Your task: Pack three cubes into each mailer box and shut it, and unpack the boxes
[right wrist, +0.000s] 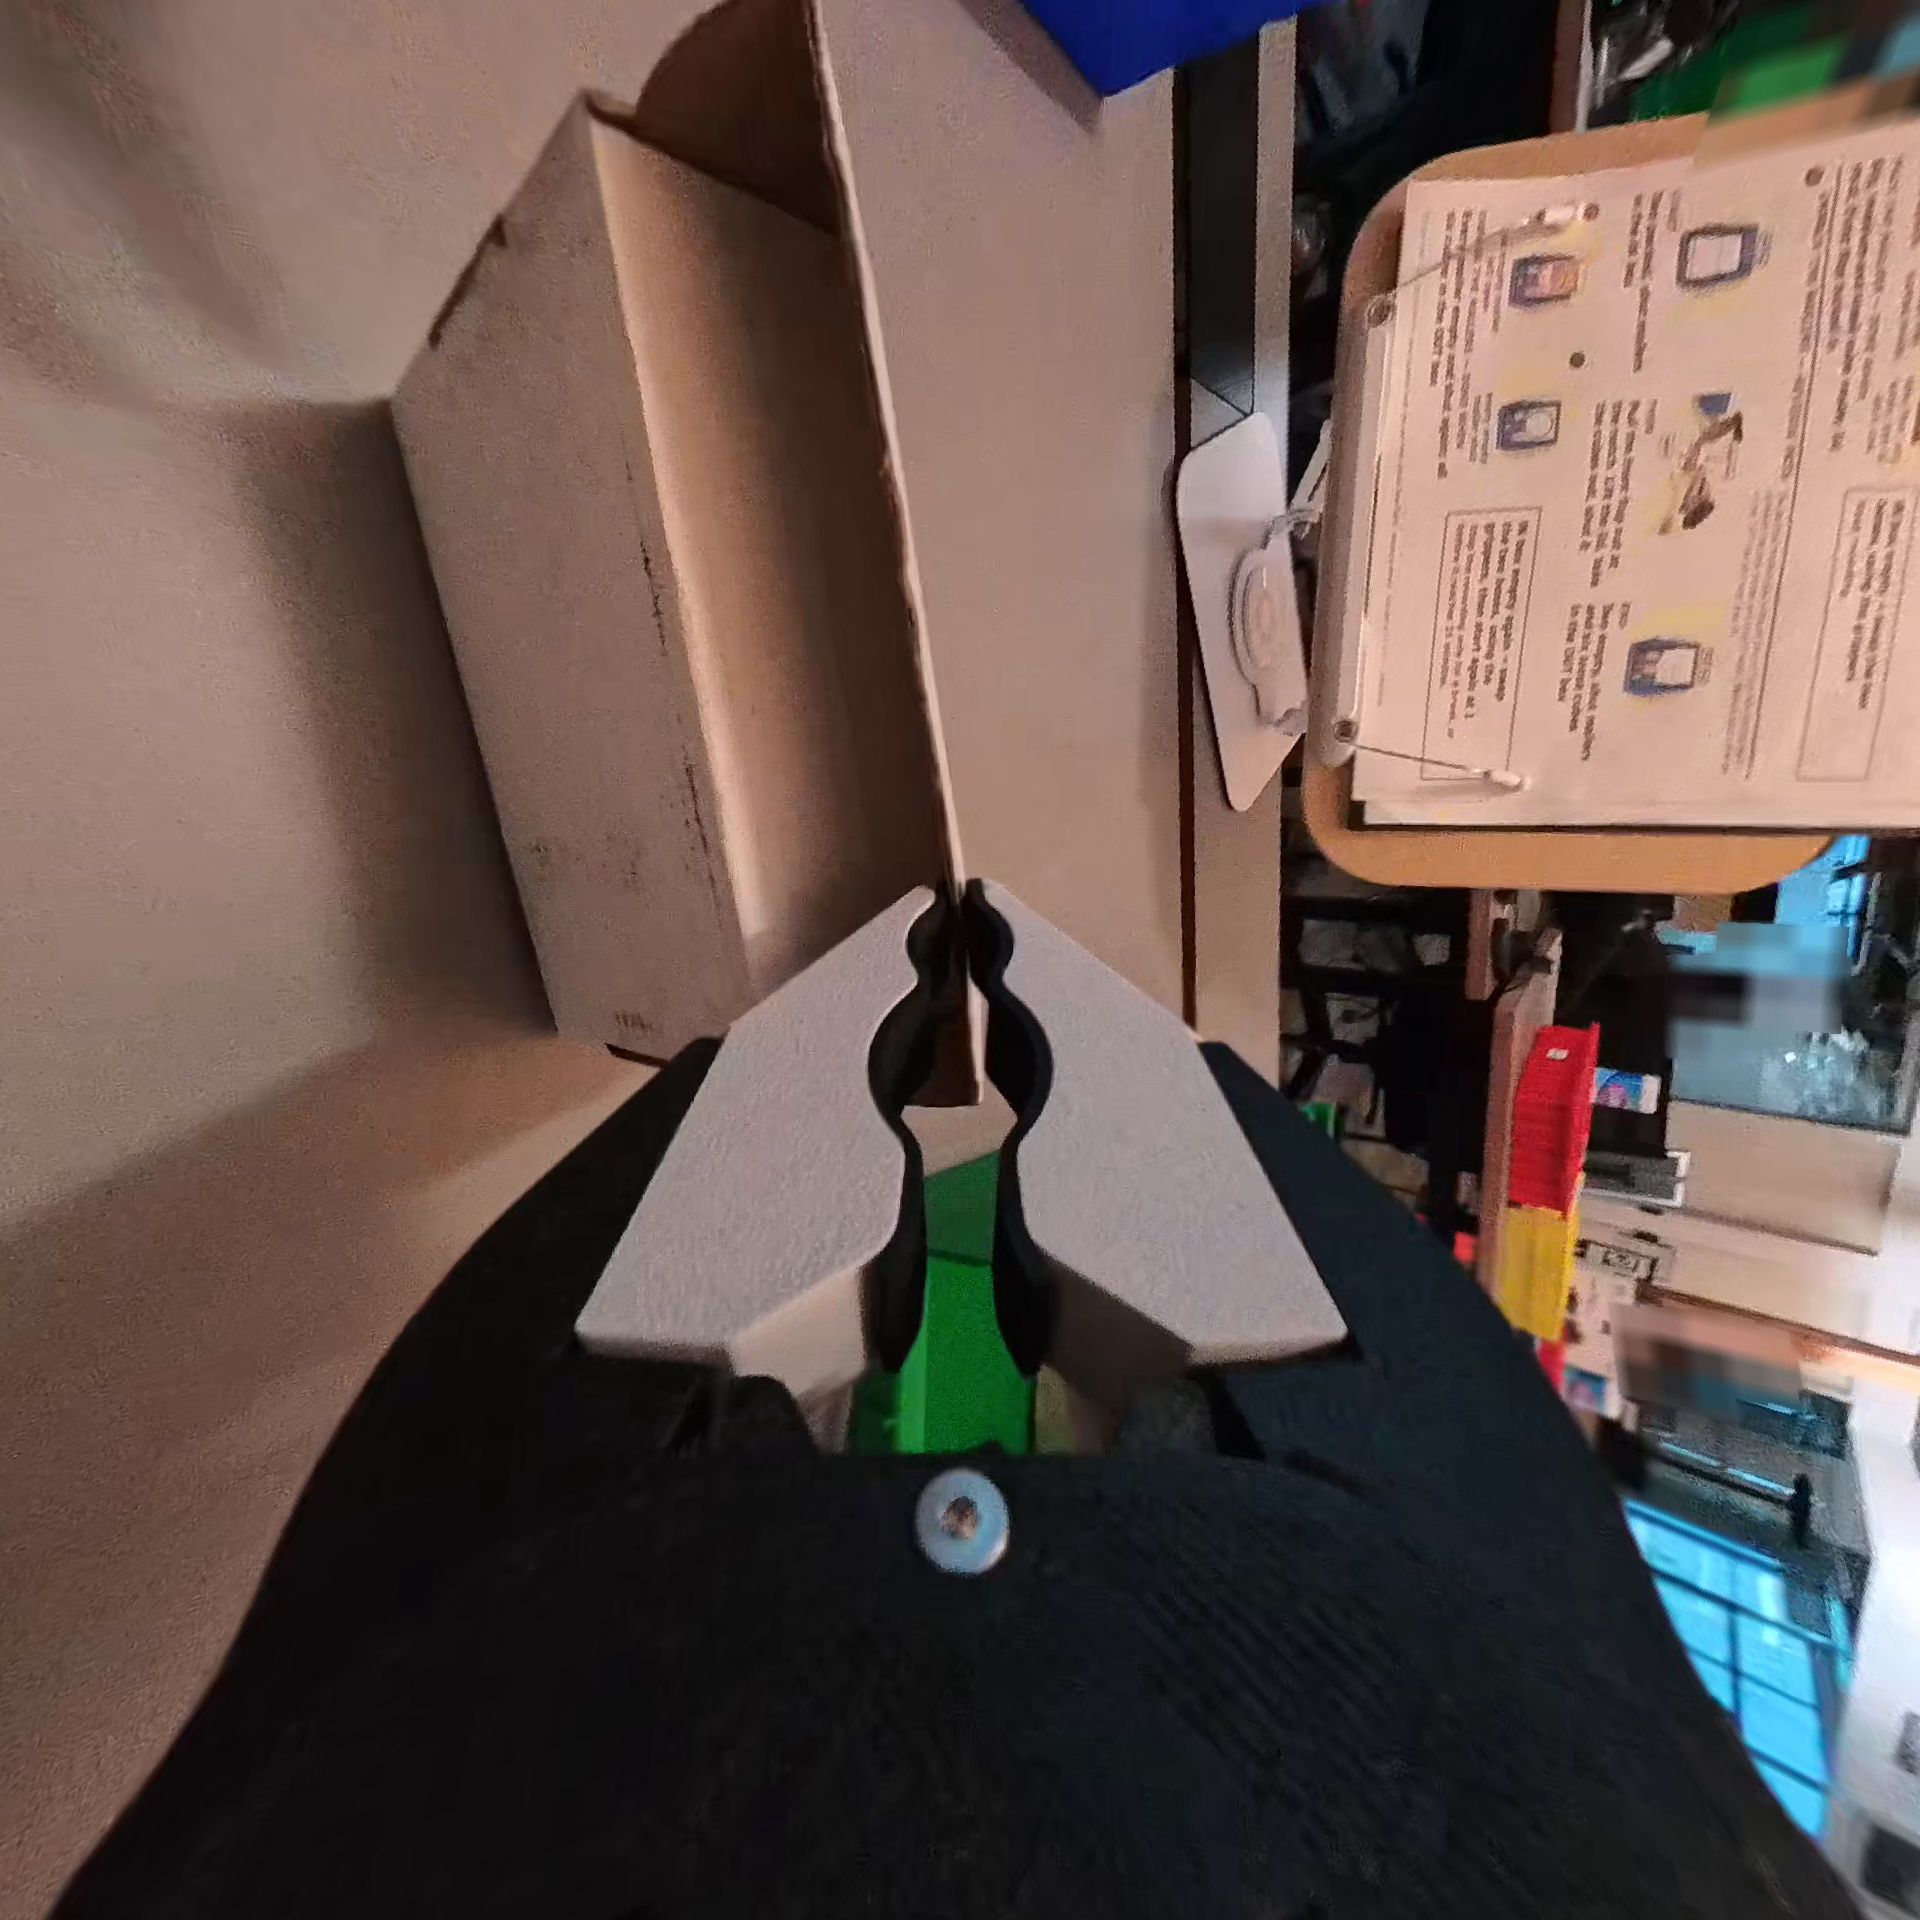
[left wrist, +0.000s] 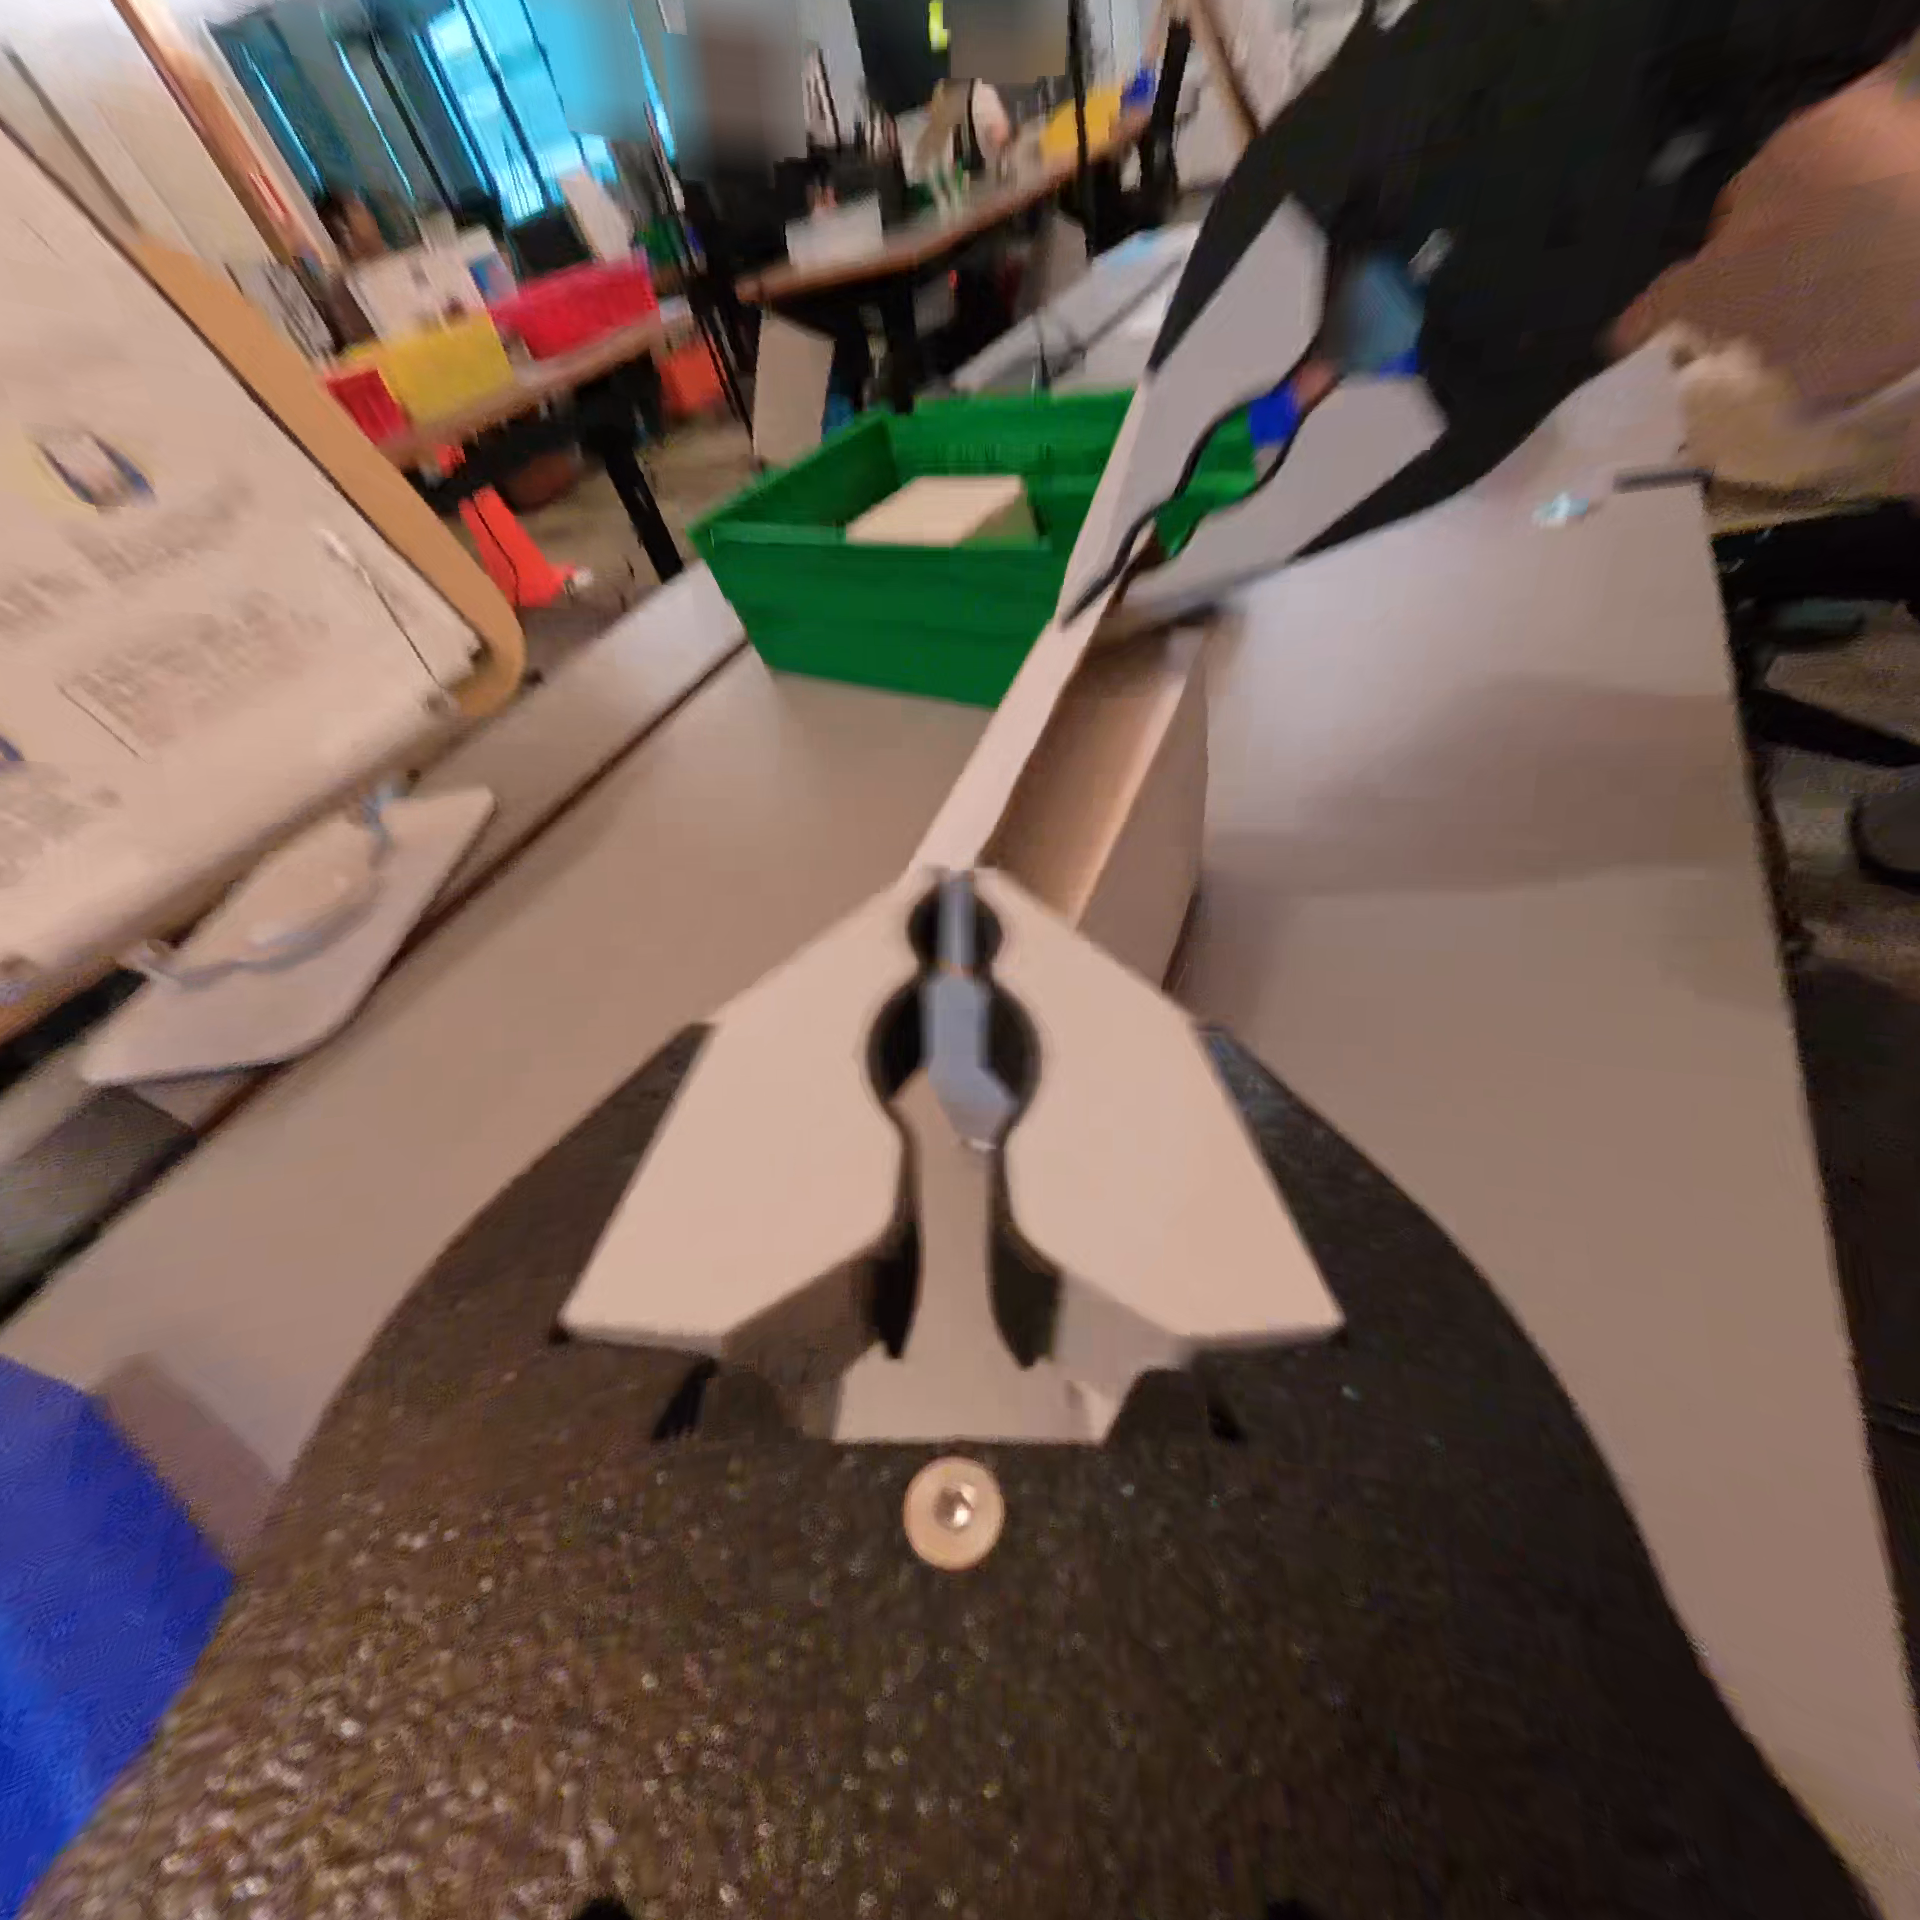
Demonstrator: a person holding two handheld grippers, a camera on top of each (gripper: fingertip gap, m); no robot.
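Observation:
A brown cardboard mailer box (left wrist: 1455,831) lies on the table with its lid raised. My left gripper (left wrist: 956,894) is shut on the near end of the lid's narrow front flap (left wrist: 1039,748). My right gripper (left wrist: 1117,582), a hand behind it, is shut on the flap's far end. In the right wrist view my right gripper (right wrist: 956,894) pinches the thin lid edge (right wrist: 894,468), and the box body (right wrist: 582,582) lies beyond it. The inside of the box is hidden, and I see no cubes clearly.
A green bin (left wrist: 883,613) holding a white box (left wrist: 940,509) stands at the table's far end. A blue object (left wrist: 83,1610) is at the near left; it also shows in the right wrist view (right wrist: 1132,42). A clipboard with printed sheets (left wrist: 208,520) stands to the left (right wrist: 1610,468).

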